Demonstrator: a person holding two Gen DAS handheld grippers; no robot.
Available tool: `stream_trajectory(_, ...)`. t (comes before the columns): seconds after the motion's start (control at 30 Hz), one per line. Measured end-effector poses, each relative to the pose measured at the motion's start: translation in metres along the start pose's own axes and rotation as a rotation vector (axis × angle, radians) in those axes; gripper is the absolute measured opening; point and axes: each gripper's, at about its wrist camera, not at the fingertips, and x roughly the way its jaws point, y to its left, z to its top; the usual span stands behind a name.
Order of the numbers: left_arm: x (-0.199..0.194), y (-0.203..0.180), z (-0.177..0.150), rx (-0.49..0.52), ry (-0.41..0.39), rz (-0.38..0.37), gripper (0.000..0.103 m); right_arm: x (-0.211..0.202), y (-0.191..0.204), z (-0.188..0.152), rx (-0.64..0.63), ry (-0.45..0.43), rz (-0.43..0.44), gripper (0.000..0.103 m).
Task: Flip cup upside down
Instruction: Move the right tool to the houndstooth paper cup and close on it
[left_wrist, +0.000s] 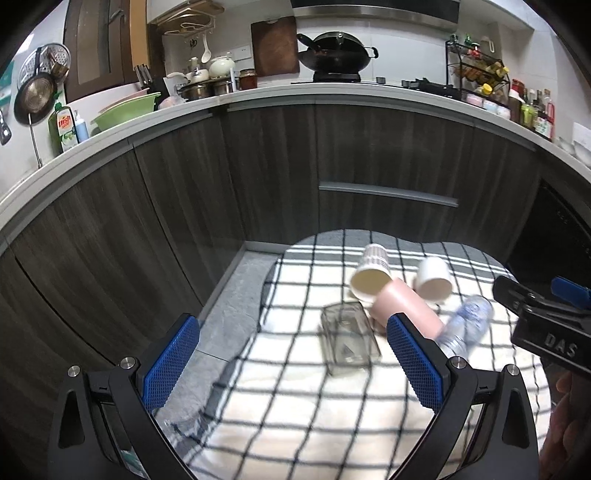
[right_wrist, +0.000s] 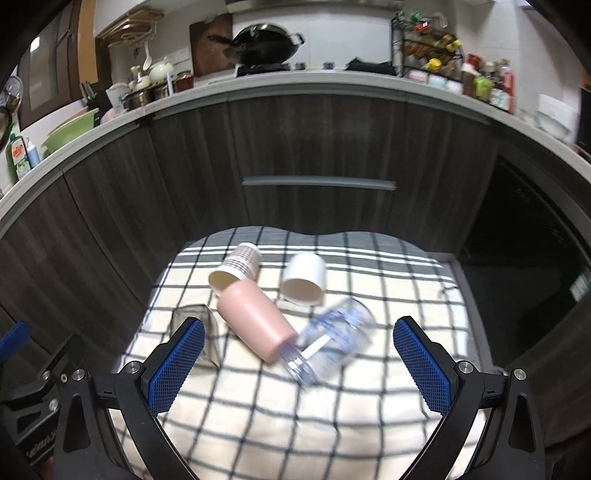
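Several cups lie on their sides on a checked cloth (right_wrist: 332, 406): a ribbed paper cup (right_wrist: 236, 266), a white cup (right_wrist: 304, 280), a pink cup (right_wrist: 255, 325), a clear glass with blue print (right_wrist: 332, 343) and a square clear glass (left_wrist: 349, 338). My left gripper (left_wrist: 291, 362) is open above the cloth, with the square glass between its pads. My right gripper (right_wrist: 299, 362) is open, with the pink cup and the printed glass between its pads. In the left wrist view the pink cup (left_wrist: 402, 306), the ribbed cup (left_wrist: 371, 273), the white cup (left_wrist: 432, 277) and the printed glass (left_wrist: 467, 325) also show.
The cloth (left_wrist: 295, 406) covers a low surface in front of dark wood cabinets (left_wrist: 258, 184) with a drawer handle (left_wrist: 388, 194). A crowded kitchen counter (left_wrist: 332, 90) runs above. A dark appliance (right_wrist: 535, 240) stands at the right. The right gripper's body (left_wrist: 546, 325) shows at the right edge.
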Motion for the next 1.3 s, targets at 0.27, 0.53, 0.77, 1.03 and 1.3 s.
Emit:
stream_trajectory(0.27,0.045,0.016,0.034,-0.013,0.008,0.035,0.103,0.072,0.034,0.049,-0.045,0.123,0.06,0.102)
stream_trajectory(0.53,0.119,0.029,0.063,0.001,0.081,0.063,0.103,0.148,0.051,0.086,-0.008,0.276,0.086,0.102)
stream_trajectory(0.77,0.178,0.04,0.075,-0.007,0.148,0.039,0.103,0.226,0.067,0.094,0.027,0.458,0.106,0.102)
stream_trajectory(1.03,0.223,0.04,0.07,0.017,0.207,0.016,0.103,0.291,0.078,0.081,0.068,0.596,0.109,0.093)
stream_trajectory(1.3,0.234,0.042,0.066,0.014,0.22,0.015,0.103,0.319,0.082,0.065,0.124,0.651,0.148,0.065)
